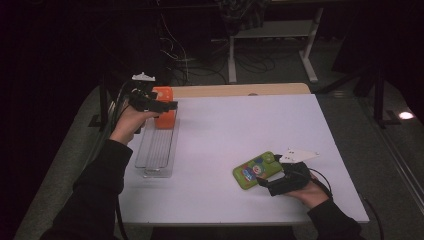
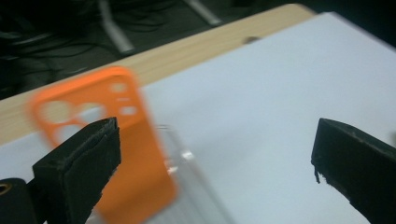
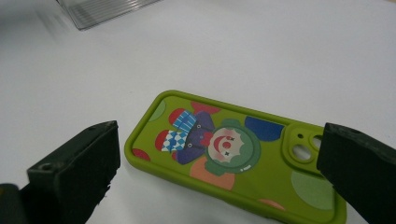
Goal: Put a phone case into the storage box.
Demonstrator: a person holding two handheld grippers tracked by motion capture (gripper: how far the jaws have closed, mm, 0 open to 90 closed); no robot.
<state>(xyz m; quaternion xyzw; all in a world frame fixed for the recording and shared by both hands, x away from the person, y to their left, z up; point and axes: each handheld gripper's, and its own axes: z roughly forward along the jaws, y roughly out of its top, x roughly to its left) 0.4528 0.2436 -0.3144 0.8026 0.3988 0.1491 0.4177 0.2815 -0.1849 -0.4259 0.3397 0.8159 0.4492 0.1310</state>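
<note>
An orange phone case (image 1: 165,116) stands upright in the far end of a clear slotted rack (image 1: 156,150) at the table's left. My left gripper (image 1: 164,106) hovers right by the case, open. In the left gripper view the orange case (image 2: 140,158) shows blurred behind the left jaw, and nothing sits between the fingers of the left gripper (image 2: 215,144). A green phone case (image 1: 255,170) with a clown picture lies flat at the front right. My right gripper (image 1: 264,182) is open at its near end, and the green case (image 3: 233,154) lies between and beyond the wide-apart jaws of the right gripper (image 3: 219,144).
The white tabletop (image 1: 240,125) ends in a wooden strip (image 1: 240,90) at the far edge. Cables and table legs (image 1: 232,60) lie on the dark floor beyond. A corner of the clear rack (image 3: 102,7) shows at the top of the right gripper view.
</note>
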